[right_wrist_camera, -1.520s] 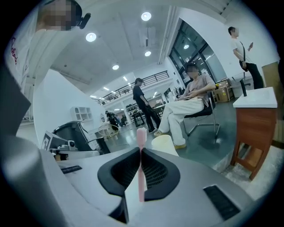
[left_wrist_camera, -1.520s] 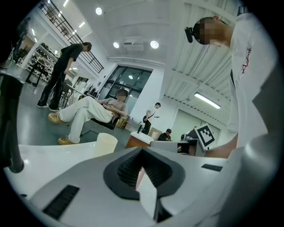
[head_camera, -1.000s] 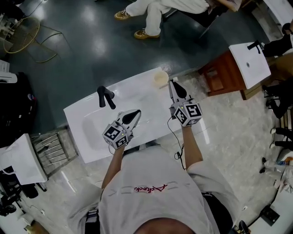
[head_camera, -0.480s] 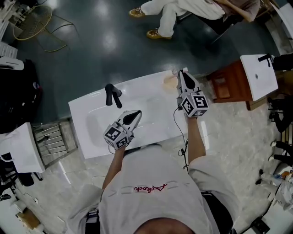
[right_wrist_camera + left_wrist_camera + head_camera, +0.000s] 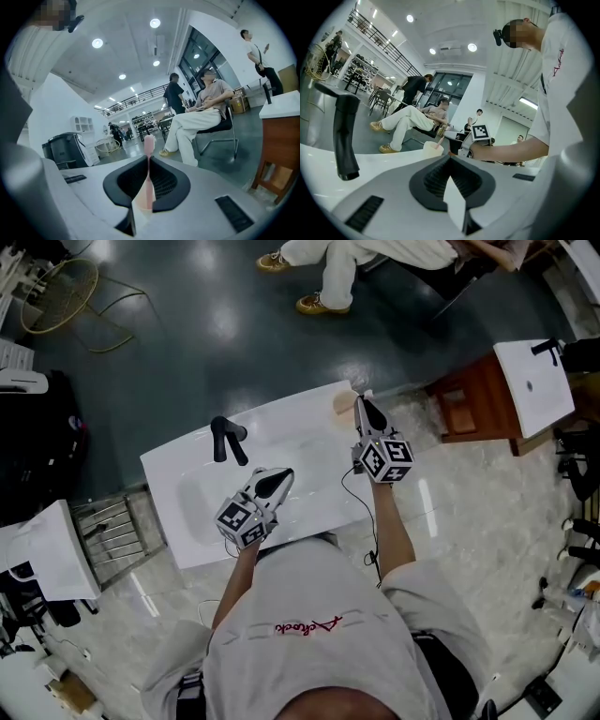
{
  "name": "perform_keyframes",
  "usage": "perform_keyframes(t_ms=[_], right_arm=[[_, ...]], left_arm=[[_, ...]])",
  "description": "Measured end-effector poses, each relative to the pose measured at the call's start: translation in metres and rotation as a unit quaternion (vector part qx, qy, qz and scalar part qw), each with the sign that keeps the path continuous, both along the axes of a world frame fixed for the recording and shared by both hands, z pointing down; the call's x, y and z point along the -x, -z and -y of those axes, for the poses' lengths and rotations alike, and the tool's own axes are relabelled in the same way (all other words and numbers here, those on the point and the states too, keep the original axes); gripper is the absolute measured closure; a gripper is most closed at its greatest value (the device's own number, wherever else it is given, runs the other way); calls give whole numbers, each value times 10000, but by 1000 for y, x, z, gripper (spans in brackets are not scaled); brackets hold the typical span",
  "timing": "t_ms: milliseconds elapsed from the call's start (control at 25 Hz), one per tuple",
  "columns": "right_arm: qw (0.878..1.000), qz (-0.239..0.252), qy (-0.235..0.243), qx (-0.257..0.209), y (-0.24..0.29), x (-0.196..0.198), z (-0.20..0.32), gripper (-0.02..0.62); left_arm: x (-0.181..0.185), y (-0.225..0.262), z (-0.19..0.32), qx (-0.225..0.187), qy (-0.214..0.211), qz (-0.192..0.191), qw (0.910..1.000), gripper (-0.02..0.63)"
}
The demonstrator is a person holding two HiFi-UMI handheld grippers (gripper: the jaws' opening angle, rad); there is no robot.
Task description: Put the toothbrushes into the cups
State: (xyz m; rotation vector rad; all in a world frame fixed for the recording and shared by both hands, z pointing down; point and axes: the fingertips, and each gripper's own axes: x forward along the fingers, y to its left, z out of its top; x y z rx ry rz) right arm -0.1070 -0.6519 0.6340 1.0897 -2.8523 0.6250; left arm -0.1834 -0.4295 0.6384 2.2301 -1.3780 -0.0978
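Though indistinct from overhead, a toothbrush (image 5: 149,143) stands clamped in the right gripper's (image 5: 149,161) own view. Left gripper (image 5: 450,158): closed, empty.

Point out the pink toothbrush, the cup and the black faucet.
pink toothbrush (image 5: 149,173): right gripper view, on its handle between the jaws.
cup (image 5: 431,149): left gripper view, on its outer wall.
black faucet (image 5: 225,439): head view, on the middle of its body.

Glossy white basin (image 5: 300,442), matt black tap (image 5: 225,439), pink plastic toothbrush (image 5: 149,145)
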Motion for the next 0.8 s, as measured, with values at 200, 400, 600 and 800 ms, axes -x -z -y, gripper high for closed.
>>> perform_keyframes(t_ms=[200,400,600,800], right_arm=[[9983,309,-292,387,-13,-9,3,586],[9940,566,-432,825,-27,-18,6,575],[9930,616,-386,931,-34,-21,6,491],[9930,531,-366,994,-38,-26,6,470]], left_arm=[[-1,0,2,33,-63,-9,10000,592],[-10,0,3,16,-174,-23,9998,592],[-12,-1,3,26,-191,-19,9998,592],[-16,2,7,-6,-200,-12,9998,592]])
